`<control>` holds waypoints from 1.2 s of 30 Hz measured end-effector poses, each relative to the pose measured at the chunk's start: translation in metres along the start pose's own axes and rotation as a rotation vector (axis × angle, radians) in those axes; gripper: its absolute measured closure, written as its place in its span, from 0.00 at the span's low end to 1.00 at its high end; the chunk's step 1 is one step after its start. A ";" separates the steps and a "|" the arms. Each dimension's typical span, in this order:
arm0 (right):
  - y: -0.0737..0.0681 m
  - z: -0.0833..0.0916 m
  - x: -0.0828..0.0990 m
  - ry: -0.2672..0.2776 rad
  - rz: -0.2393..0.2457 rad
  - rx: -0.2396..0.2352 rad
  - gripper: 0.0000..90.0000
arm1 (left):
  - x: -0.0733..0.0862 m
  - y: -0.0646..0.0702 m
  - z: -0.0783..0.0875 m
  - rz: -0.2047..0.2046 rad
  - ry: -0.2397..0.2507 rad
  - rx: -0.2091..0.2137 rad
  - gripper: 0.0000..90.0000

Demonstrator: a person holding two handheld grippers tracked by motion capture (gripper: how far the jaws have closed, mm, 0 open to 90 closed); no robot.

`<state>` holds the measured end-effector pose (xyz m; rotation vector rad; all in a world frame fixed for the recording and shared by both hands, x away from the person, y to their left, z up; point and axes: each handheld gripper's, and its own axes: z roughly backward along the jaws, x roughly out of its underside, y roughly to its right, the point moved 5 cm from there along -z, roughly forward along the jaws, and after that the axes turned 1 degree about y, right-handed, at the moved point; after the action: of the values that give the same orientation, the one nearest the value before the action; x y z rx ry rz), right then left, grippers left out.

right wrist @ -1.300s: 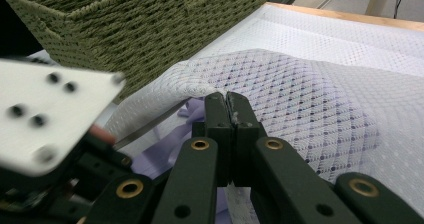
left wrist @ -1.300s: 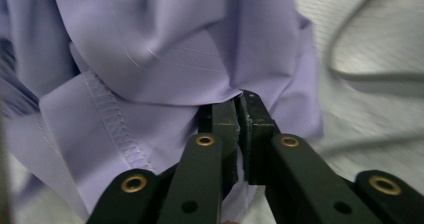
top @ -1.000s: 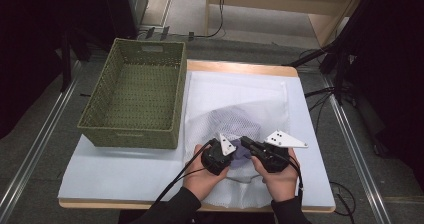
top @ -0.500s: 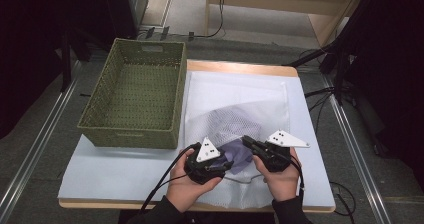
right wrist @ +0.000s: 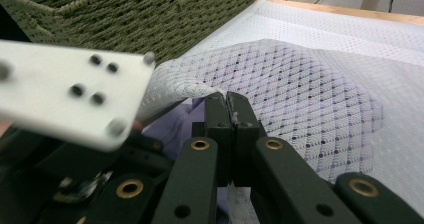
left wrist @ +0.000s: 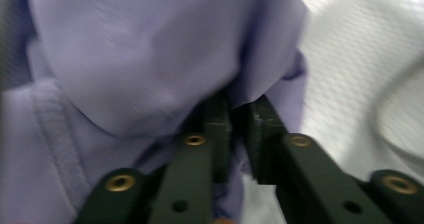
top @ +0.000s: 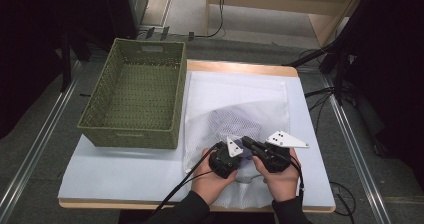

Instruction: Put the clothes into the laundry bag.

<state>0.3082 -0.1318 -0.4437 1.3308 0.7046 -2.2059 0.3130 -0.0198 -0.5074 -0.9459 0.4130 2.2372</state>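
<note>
High view: mesh laundry bag (top: 235, 104) lies just right of the green basket (top: 131, 100). Left gripper (left wrist: 240, 119), jaws just closed, pinches the purple garment (left wrist: 125, 59); right gripper (right wrist: 230, 111) clamps the bag's edge.

Left tongs (top: 239, 151) back toward the right tongs (top: 248, 145), jaws just closing, seemingly on lilac cloth (left wrist: 150, 59).

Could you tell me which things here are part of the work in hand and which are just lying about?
In the job:
- white mesh laundry bag, its edge pinched by the right gripper
- lilac garment, pinched by the left gripper

Lying about:
- green woven basket
- cables on the floor
</note>
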 end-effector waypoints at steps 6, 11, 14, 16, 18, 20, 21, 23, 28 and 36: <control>0.003 0.002 0.001 0.003 -0.013 0.008 1.00 | -0.006 -0.024 0.000 0.079 0.093 -0.124 1.00; 0.002 0.000 0.002 -0.005 -0.004 0.009 1.00 | 0.000 -0.017 0.008 0.082 0.104 -0.016 0.87; 0.003 0.001 0.002 0.000 -0.014 0.009 1.00 | 0.005 -0.010 0.021 0.077 0.104 0.070 0.71; 0.002 0.001 0.001 0.004 -0.015 0.008 1.00 | 0.010 -0.004 0.027 0.045 0.065 0.129 0.67; 0.001 0.001 0.000 0.007 -0.008 0.003 1.00 | 0.012 -0.002 0.030 0.023 0.033 0.137 0.66; -0.001 0.001 -0.001 0.008 -0.003 -0.001 1.00 | 0.014 -0.005 0.027 0.017 0.005 0.100 0.70; -0.003 0.000 0.000 0.004 -0.003 -0.003 1.00 | 0.015 -0.006 0.024 0.024 -0.003 0.086 0.73; -0.005 0.000 0.000 0.005 0.003 -0.008 1.00 | 0.018 -0.011 0.018 0.038 -0.032 0.068 0.80; -0.006 0.001 0.001 0.006 -0.002 -0.015 1.00 | 0.009 -0.015 0.011 0.041 -0.042 0.011 0.96; -0.007 0.001 0.004 -0.005 -0.001 -0.016 1.00 | -0.002 -0.030 0.002 0.151 0.075 -0.089 1.00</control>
<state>0.3013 -0.1272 -0.4460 1.3166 0.7194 -2.1991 0.3331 0.0021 -0.5056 -1.0797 0.4345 2.3786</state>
